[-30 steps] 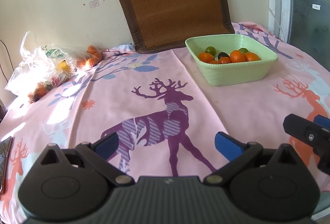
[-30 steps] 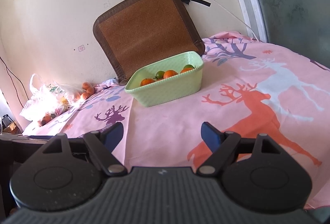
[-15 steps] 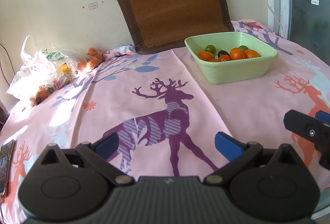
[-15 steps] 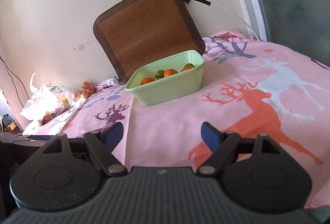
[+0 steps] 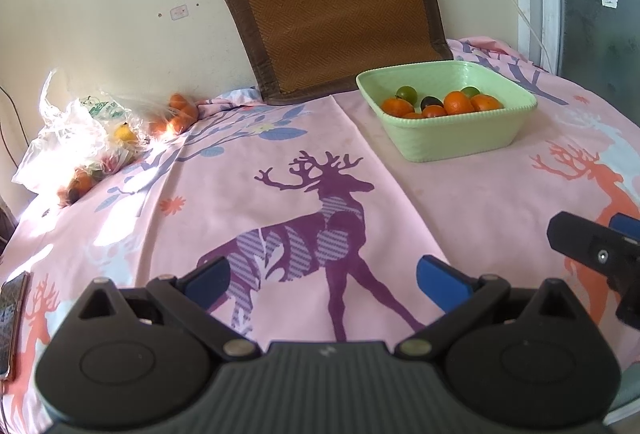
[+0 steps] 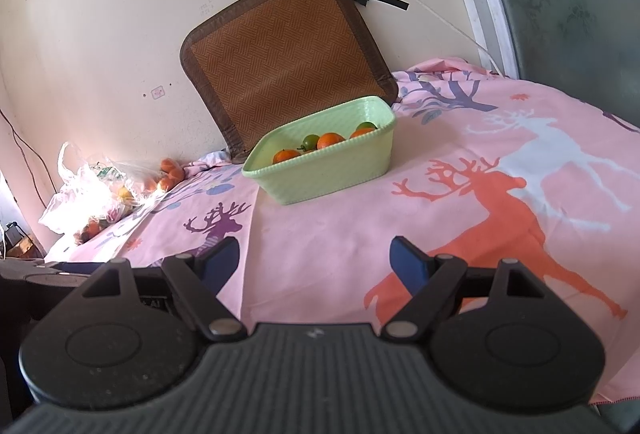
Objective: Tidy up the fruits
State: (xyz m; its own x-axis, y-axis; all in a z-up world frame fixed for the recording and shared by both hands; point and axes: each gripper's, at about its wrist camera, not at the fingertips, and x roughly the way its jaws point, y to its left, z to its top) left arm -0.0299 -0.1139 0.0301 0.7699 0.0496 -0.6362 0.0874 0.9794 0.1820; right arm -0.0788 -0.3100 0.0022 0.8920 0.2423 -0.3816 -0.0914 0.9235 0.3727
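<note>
Left gripper (image 5: 322, 280) low over the surface (image 5: 460, 202), blue fingers (image 5: 438, 276) spread wide, nothing between them. Right gripper (image 6: 316, 262) level beside it, fingers wide too, empty; its tip cut off at the left view's edge. Pink deer-print cloth, smooth. Pale green ribbed basket (image 5: 460, 138), squarish, holds round orange and green fruits (image 5: 456, 102); one dark fruit hard to identify. Crinkled plastic bag (image 5: 84, 130) far left, glare hiding contents; loose oranges (image 5: 176, 114) beside it. Woven mat (image 5: 336, 2) leans on wall.
</note>
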